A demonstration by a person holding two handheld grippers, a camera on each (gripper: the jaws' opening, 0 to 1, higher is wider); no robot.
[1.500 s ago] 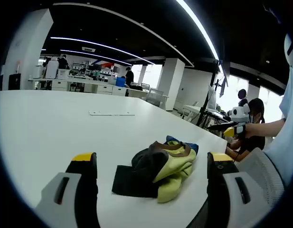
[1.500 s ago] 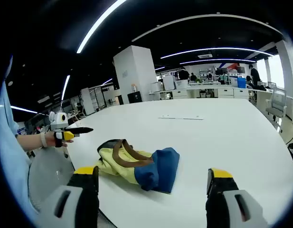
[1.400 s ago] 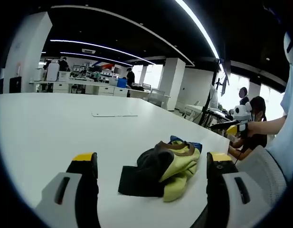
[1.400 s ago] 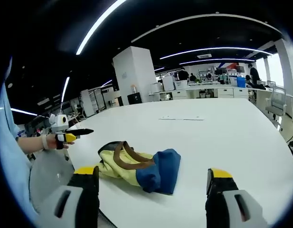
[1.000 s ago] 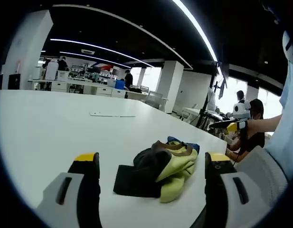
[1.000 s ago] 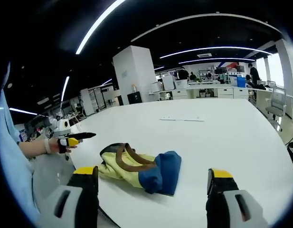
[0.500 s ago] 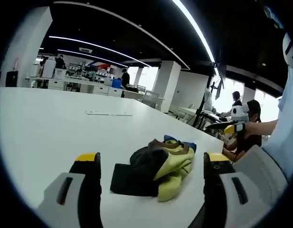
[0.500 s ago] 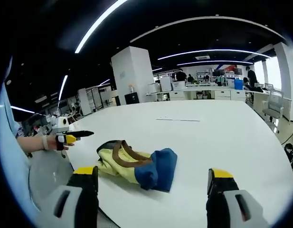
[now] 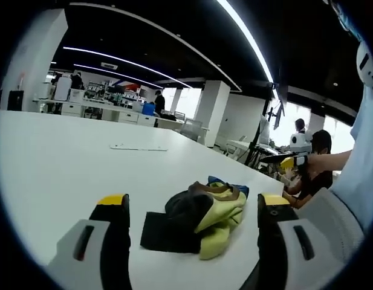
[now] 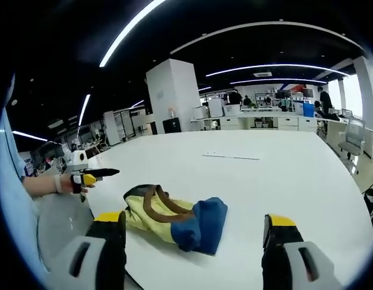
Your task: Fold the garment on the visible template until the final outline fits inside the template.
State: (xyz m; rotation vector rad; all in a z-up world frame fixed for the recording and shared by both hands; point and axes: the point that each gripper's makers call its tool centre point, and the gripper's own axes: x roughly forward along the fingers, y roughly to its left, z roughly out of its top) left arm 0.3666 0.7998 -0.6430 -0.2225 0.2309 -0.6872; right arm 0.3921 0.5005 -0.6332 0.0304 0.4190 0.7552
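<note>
a crumpled garment (image 9: pixel 198 219) lies in a loose heap on a wide white desk (image 9: pixel 65 163), close to the desk's near edge. in the left gripper view it shows yellow-green cloth with a brown trim on top, a dark bunched part beside it, a black flat panel spreading out toward the left, and a sliver of blue behind. in the right gripper view the same garment (image 10: pixel 174 222) shows pale yellow cloth with a brown looped trim and a blue section on its right side.

the left gripper (image 9: pixel 189 205) hovers in front of the heap with its yellow-tipped jaws spread wide, one on either side of the garment, holding nothing. the right gripper (image 10: pixel 194 222) likewise has its jaws wide apart and clear of the cloth. in the left gripper view the right gripper (image 9: pixel 289 161) appears at the far right, held in a person's hand (image 9: pixel 313 163); whether a template is marked on the desk cannot be told. a thin flat strip (image 10: pixel 230 157) lies farther out on the desk, well apart from the garment.
</note>
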